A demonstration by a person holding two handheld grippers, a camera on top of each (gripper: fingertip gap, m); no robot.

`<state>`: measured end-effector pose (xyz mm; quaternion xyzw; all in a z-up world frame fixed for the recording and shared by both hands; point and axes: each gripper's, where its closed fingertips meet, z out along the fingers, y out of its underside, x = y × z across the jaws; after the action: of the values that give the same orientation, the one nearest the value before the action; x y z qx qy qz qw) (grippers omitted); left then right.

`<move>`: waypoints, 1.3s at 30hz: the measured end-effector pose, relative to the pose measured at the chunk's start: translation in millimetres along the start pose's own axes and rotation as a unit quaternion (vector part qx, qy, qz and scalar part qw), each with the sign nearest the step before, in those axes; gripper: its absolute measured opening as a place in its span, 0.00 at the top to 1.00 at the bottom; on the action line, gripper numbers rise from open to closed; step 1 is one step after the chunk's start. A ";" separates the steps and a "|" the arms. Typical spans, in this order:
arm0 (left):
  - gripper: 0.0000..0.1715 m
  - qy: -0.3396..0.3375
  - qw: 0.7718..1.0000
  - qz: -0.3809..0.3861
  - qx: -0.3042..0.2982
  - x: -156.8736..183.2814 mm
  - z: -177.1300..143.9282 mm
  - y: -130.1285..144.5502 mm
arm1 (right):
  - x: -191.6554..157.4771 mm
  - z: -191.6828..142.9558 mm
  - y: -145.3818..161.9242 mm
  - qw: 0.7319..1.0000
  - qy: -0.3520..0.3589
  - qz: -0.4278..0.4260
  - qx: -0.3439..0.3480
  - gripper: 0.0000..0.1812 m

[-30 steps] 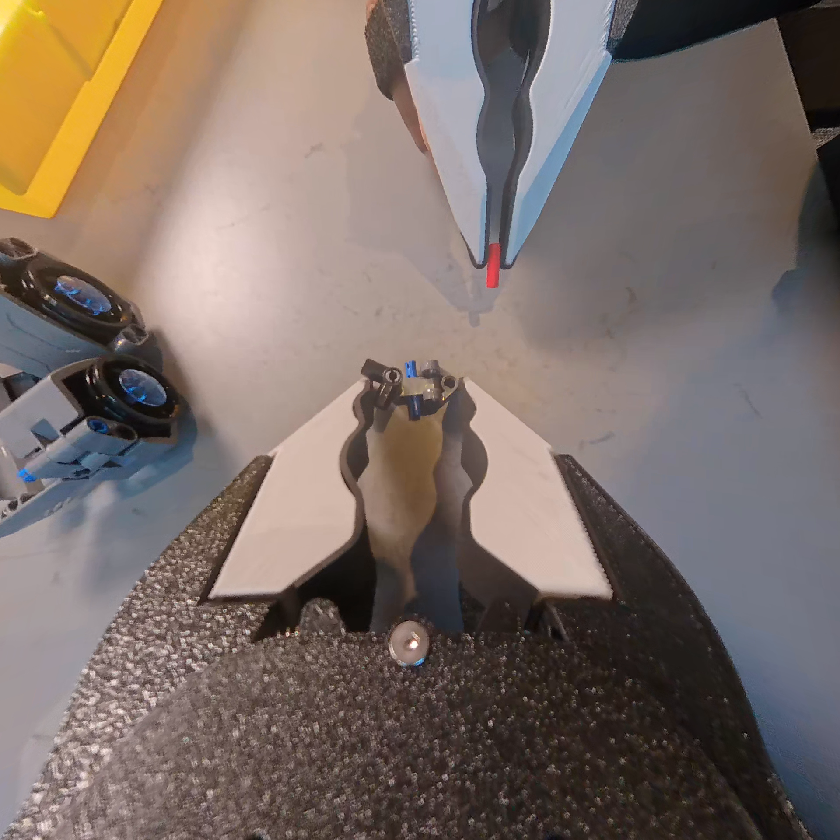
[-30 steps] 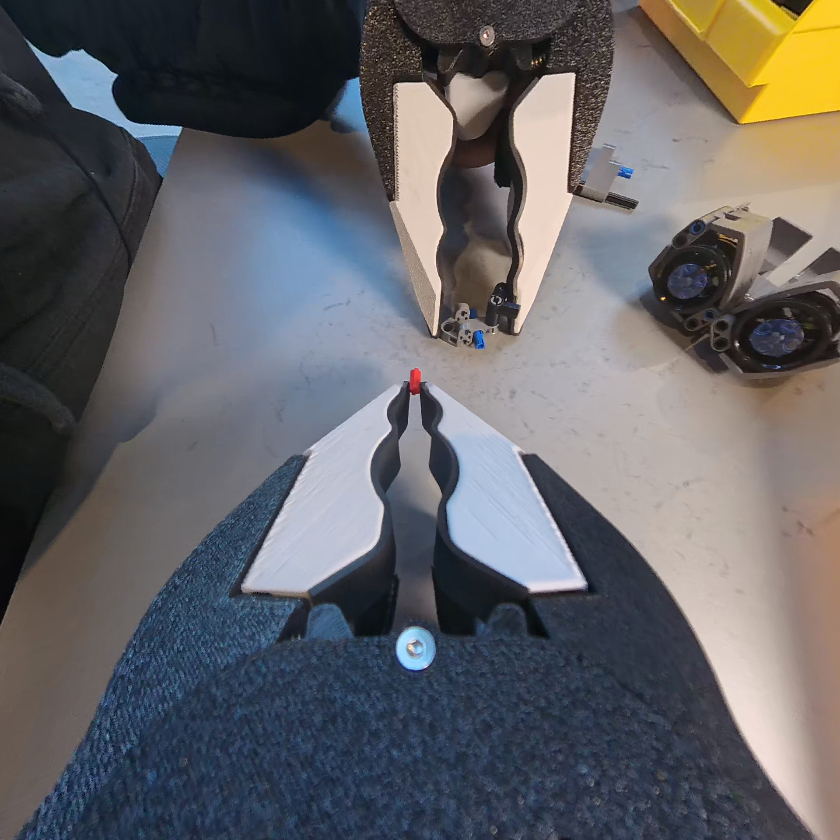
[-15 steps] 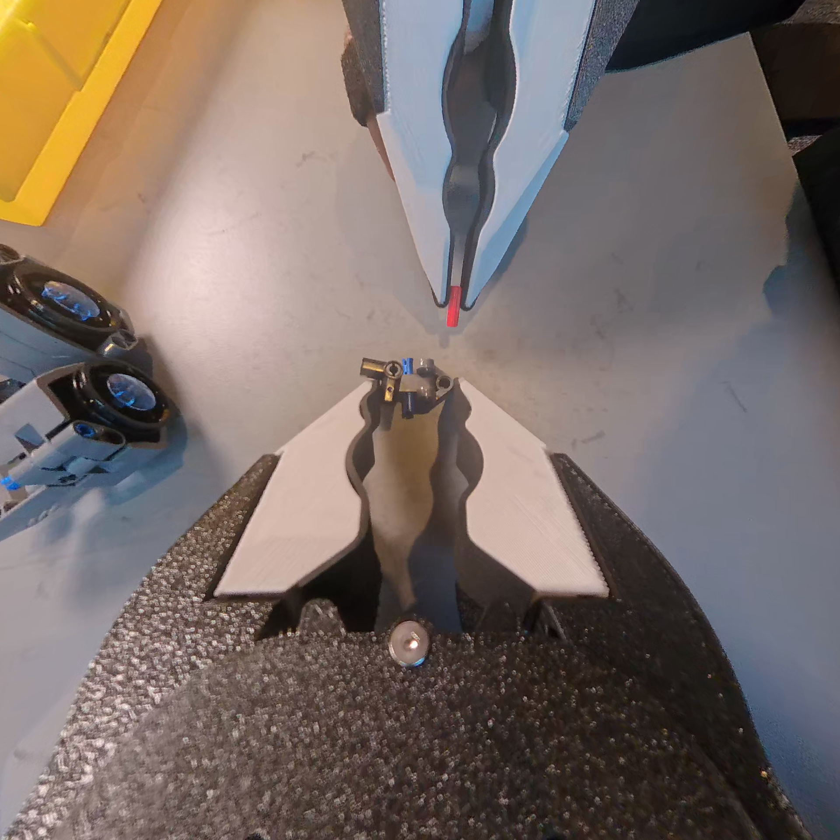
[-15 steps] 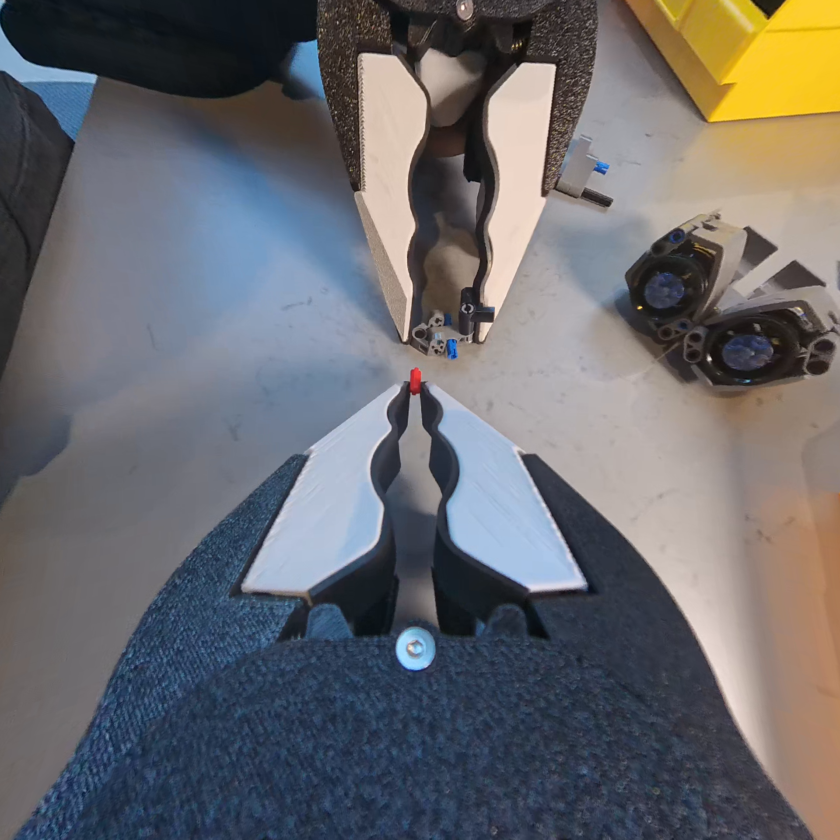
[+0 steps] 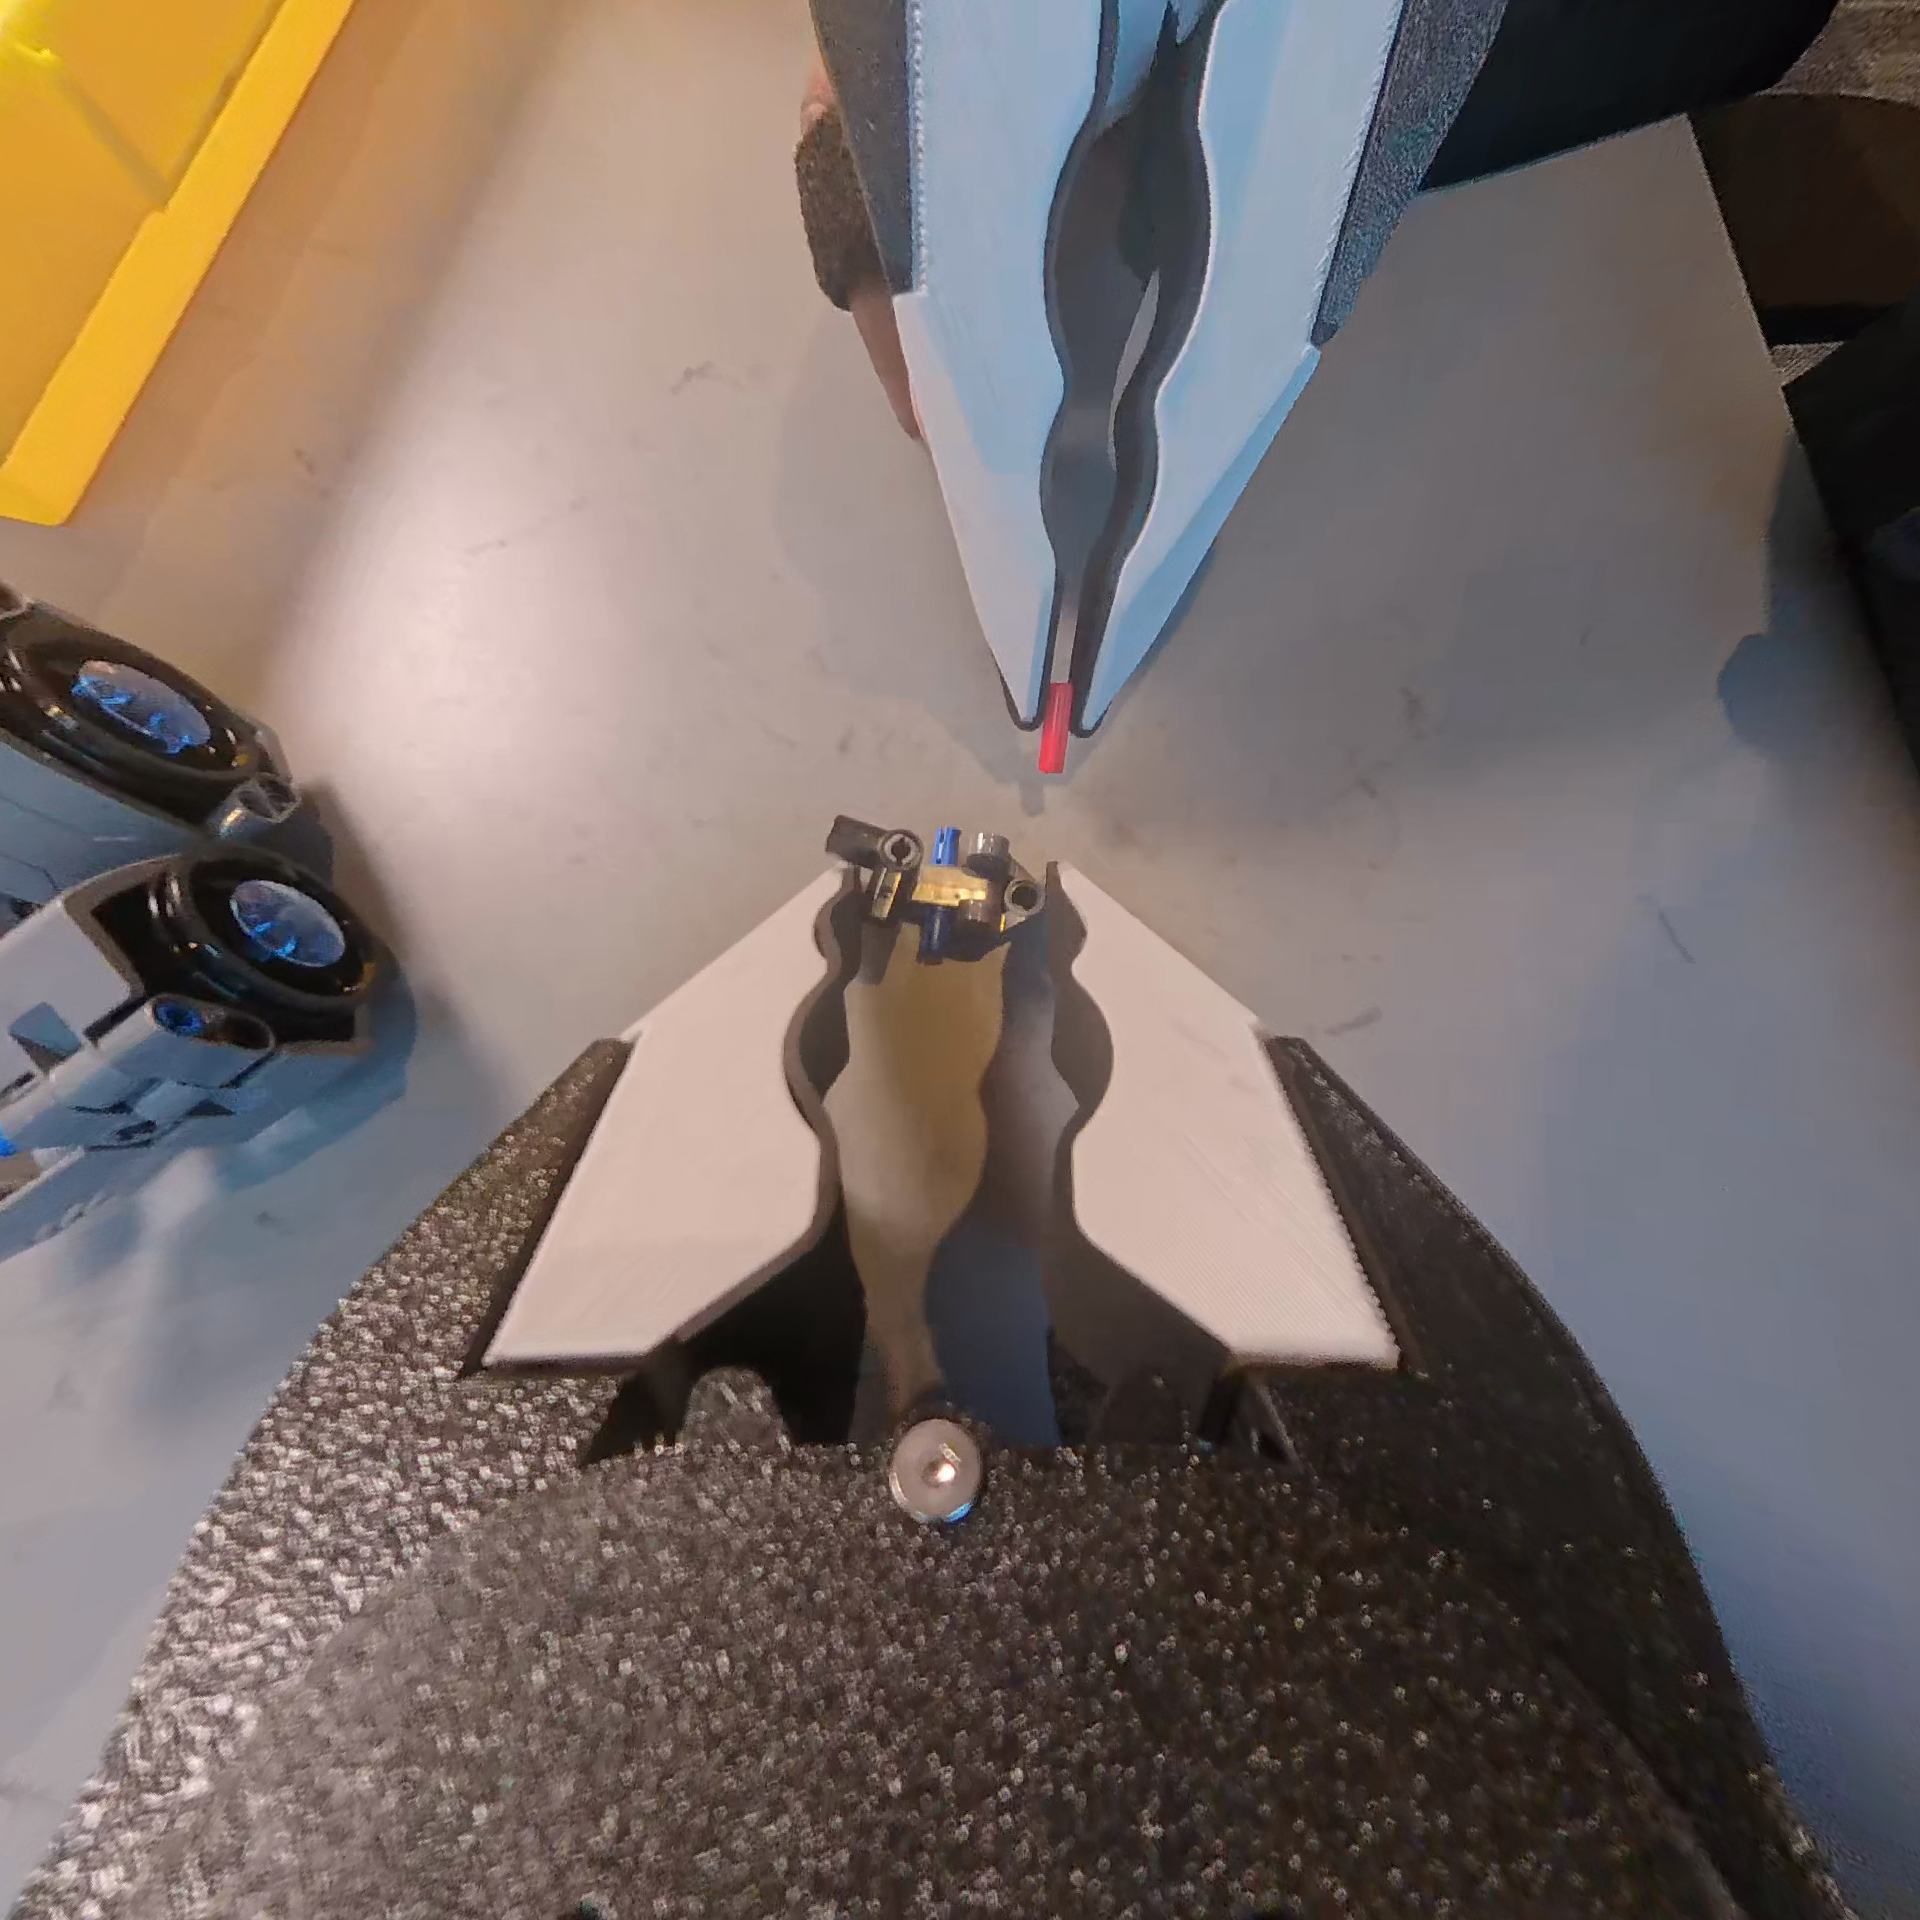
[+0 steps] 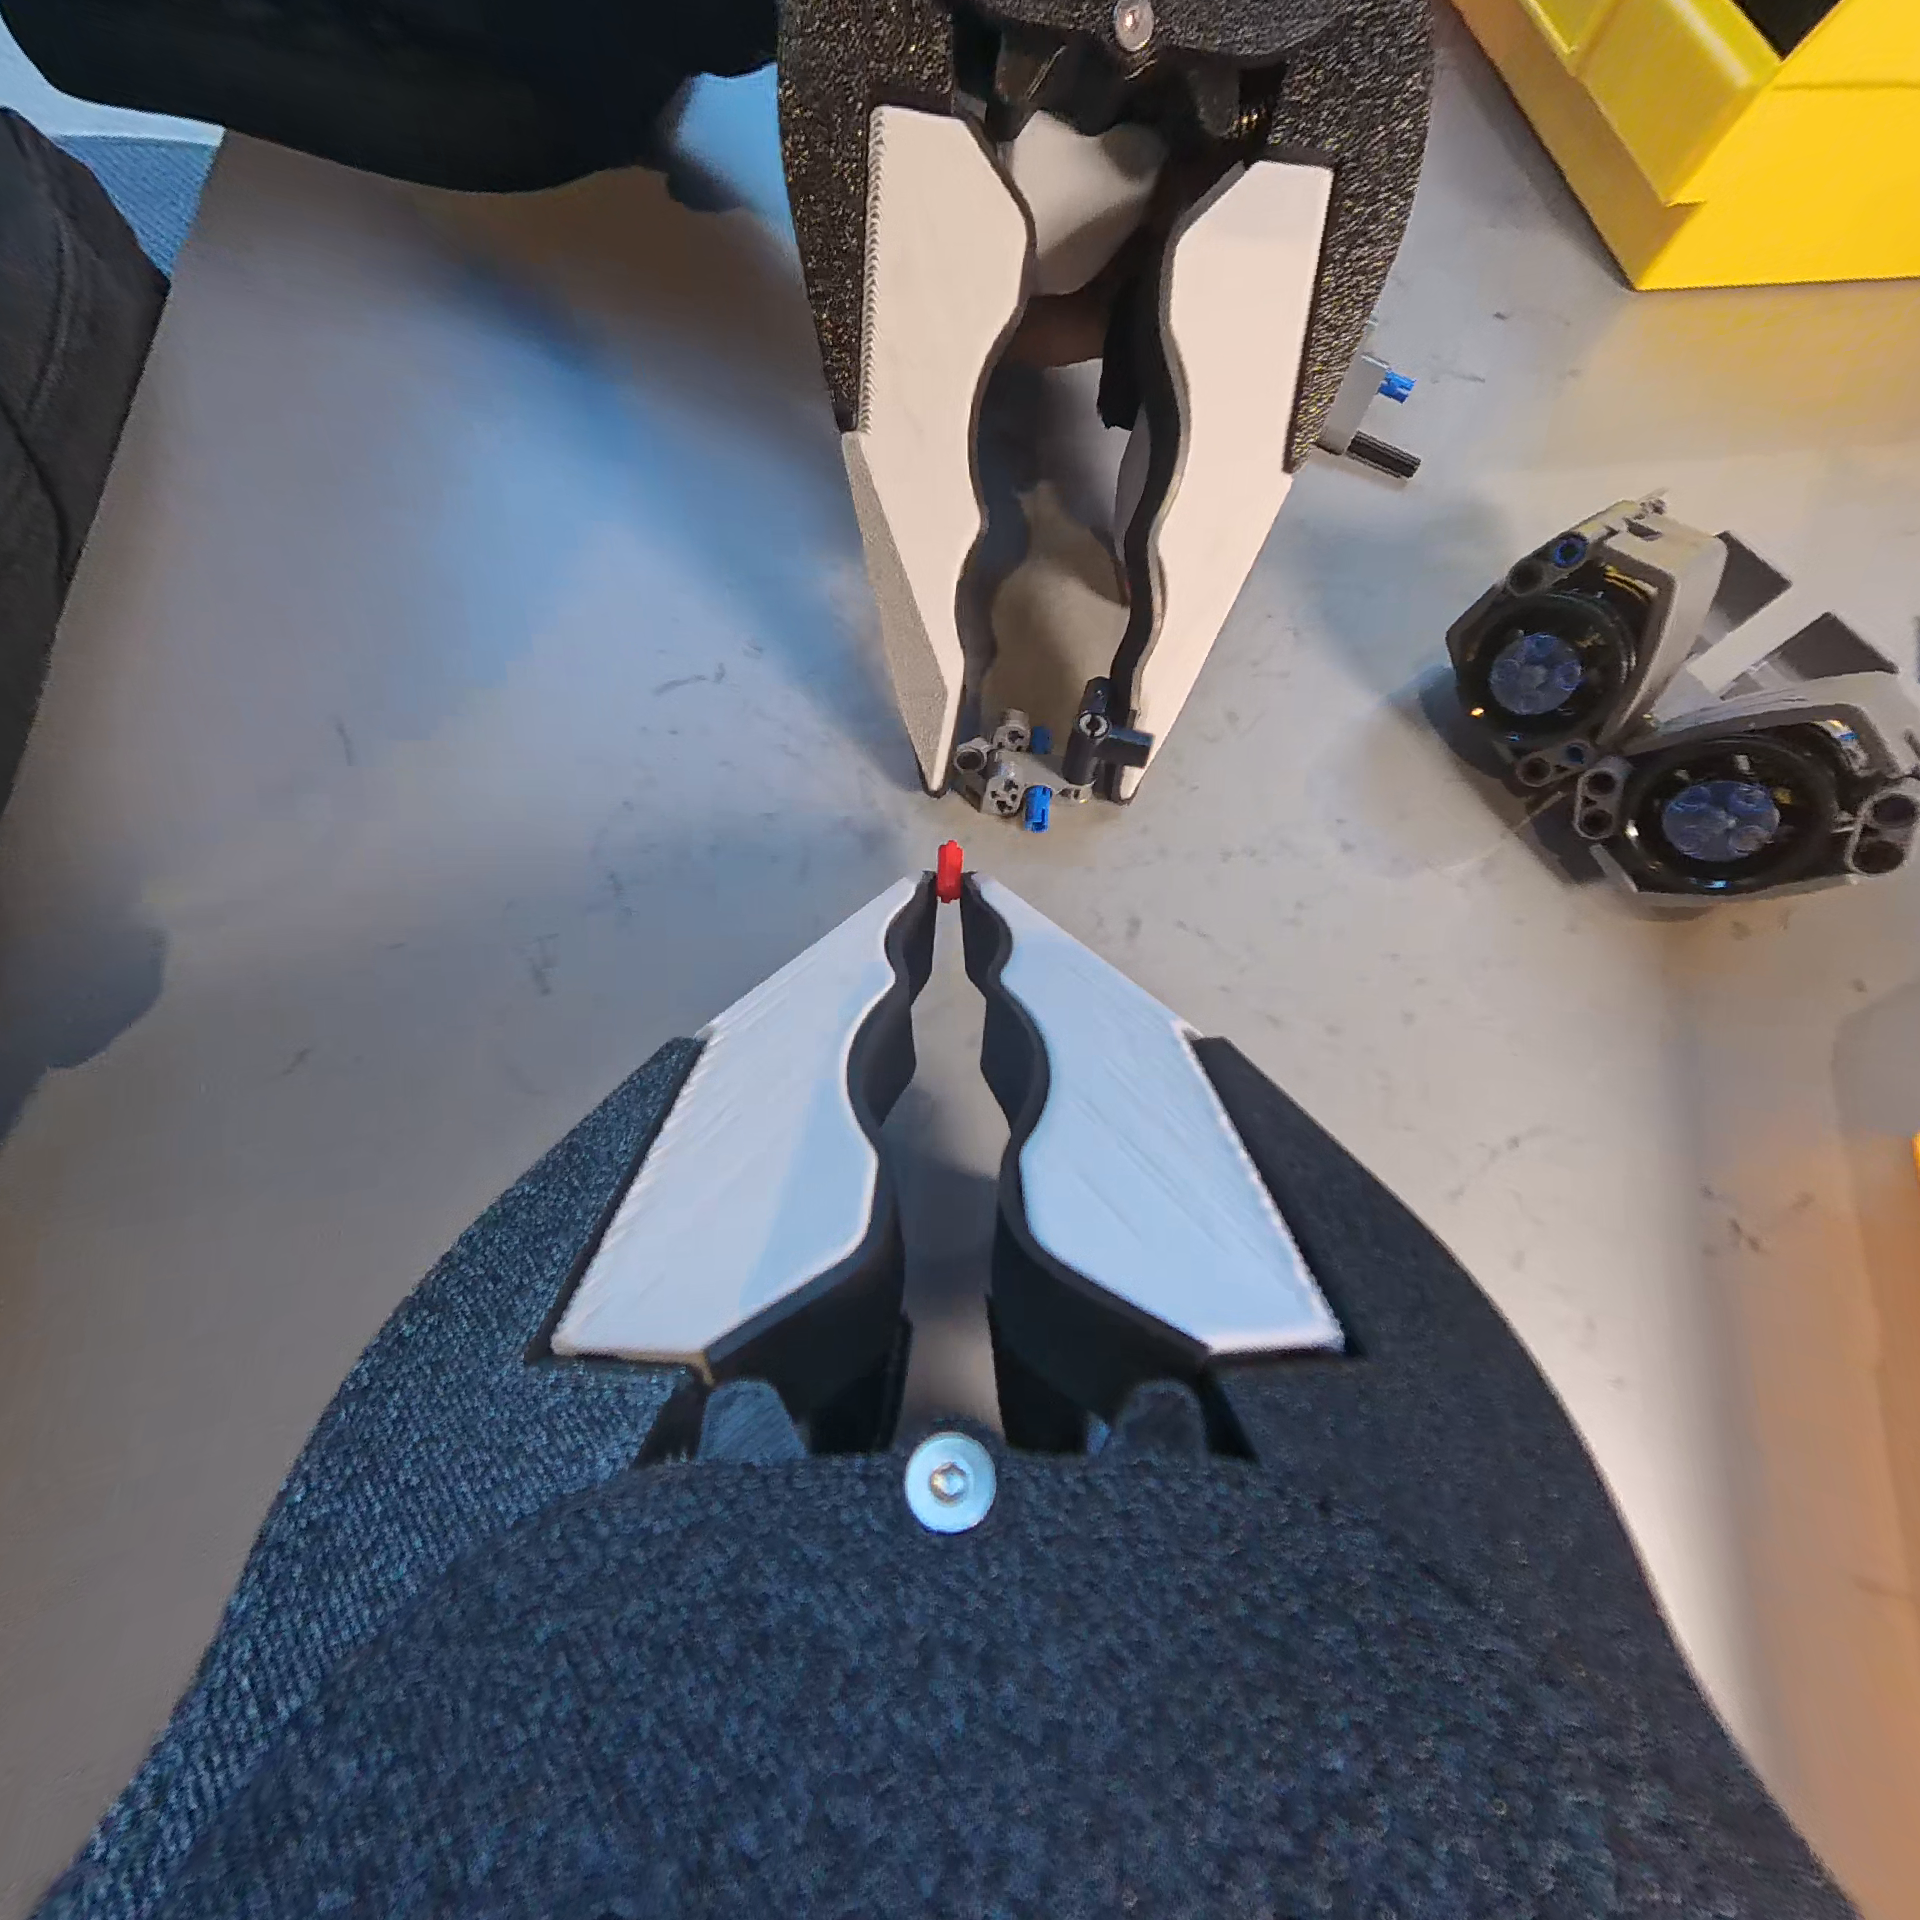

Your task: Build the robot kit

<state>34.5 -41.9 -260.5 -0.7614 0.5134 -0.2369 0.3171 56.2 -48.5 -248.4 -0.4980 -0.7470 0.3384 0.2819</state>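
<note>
Left gripper (image 5: 948,894): we note pale grey tapered fingers (image 5: 707,1132) with black wavy inner pads, speckled black housing, one silver screw (image 5: 937,1484) | Right gripper (image 6: 948,881): we note matching grey fingers (image 6: 769,1164), dark blue-grey textured housing, one silver hex screw (image 6: 950,1484) | Sleeve (image 6: 395,94): black.

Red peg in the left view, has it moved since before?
Yes. The red peg in the right gripper came lower, toward the connector cluster, while the grey twin-lens model barely shifted.
</note>
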 end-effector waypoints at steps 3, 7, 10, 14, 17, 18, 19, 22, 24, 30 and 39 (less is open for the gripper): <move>0.82 0.001 1.000 0.005 0.003 2.2 -0.3 -0.3 | -1.8 -0.2 0.1 1.000 0.001 -0.005 0.000 0.99; 0.82 -0.012 1.000 0.009 0.006 3.0 -1.2 -0.1 | -0.4 0.3 -0.1 1.000 0.004 -0.001 -0.001 0.99; 0.83 -0.019 1.000 0.014 0.007 4.9 -3.7 -0.6 | 1.7 0.5 -0.3 1.000 0.009 0.002 0.000 0.99; 0.83 -0.026 1.000 0.014 0.007 5.7 -9.5 2.9 | 5.7 -1.6 -3.8 1.000 0.016 0.011 0.012 0.99; 0.84 -0.032 0.999 0.012 0.018 7.2 -17.4 1.7 | 10.6 -4.5 -8.9 0.999 0.020 0.023 0.031 0.98; 0.86 -0.034 0.999 0.011 0.028 7.8 -22.0 -1.1 | 12.4 -5.5 -11.8 0.999 0.021 0.028 0.039 0.99; 0.87 -0.036 0.999 0.010 0.035 8.2 -26.7 -2.8 | 13.9 -6.0 -15.8 0.998 0.019 0.033 0.049 0.98; 0.85 -0.051 0.998 0.023 0.002 8.0 -28.8 9.6 | 19.7 -5.1 -29.7 0.997 0.014 0.040 0.069 0.98; 0.86 -0.043 0.999 0.016 0.017 11.0 -29.0 6.6 | 24.3 -1.3 -35.2 0.997 0.012 0.034 0.068 0.98; 0.83 -0.040 0.999 0.009 -0.009 9.5 -22.6 19.6 | 33.3 8.8 -38.3 0.996 0.010 0.037 0.077 0.98; 0.79 -0.010 1.000 -0.013 0.004 13.4 -28.5 23.6 | 24.2 3.9 -35.6 0.996 0.002 0.023 0.085 0.98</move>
<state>4.8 -67.6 -257.6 -0.7690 0.4993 -0.2353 0.3224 25.2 -36.5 -220.7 -0.4903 -0.7030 0.4060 0.3171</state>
